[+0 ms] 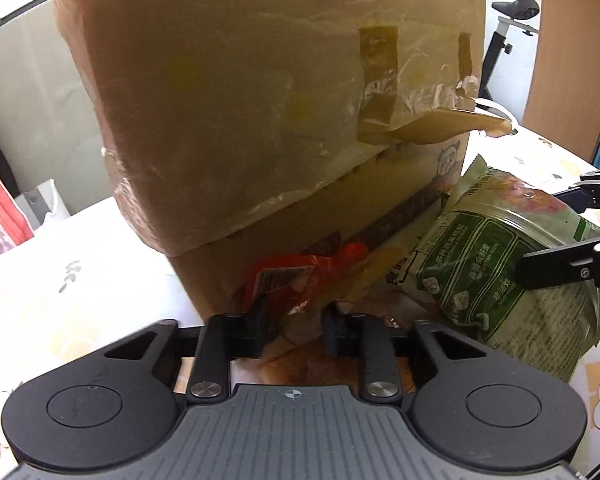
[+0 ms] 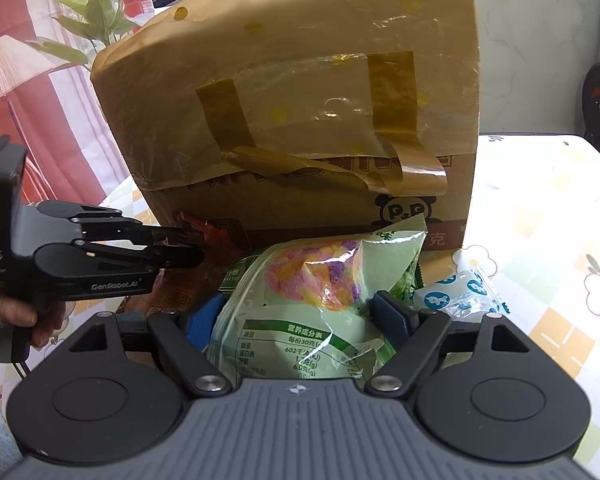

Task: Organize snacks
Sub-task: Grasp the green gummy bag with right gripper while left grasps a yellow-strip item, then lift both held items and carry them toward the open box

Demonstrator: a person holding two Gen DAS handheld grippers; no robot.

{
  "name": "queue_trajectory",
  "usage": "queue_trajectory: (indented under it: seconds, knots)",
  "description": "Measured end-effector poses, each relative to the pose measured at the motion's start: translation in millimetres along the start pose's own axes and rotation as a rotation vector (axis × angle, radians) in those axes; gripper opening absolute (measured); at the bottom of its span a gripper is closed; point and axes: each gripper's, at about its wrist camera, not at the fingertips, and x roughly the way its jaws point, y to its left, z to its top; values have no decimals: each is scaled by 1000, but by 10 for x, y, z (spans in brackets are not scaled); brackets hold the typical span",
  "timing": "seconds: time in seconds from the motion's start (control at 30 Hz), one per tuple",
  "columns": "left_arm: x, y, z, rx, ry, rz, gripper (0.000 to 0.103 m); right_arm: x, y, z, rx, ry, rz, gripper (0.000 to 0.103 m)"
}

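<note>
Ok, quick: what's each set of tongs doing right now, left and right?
Left tongs: closed on the red snack packet.
Right tongs: closed around the green snack bag, holding it.

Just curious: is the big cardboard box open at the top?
No, the cardboard box has its flap folded down over the front, with brown tape strips on it.

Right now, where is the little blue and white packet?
In the right wrist view, the blue and white packet lies on the tablecloth, right of the green snack bag, before the cardboard box.
</note>
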Motion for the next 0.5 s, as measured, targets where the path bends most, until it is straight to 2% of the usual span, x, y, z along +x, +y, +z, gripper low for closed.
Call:
queue_trajectory:
  seconds: [0.07, 0.13, 0.5]
  knots:
    - [-38, -47, -21, 18, -21, 7, 11, -1, -7, 2, -3, 0, 2, 82]
    - [-103, -80, -47, 13, -43, 22, 8, 1, -15, 2, 0, -1, 5, 82]
    - [-562, 62, -187, -109, -132, 40, 7, -17, 43, 19, -36, -16, 47, 69]
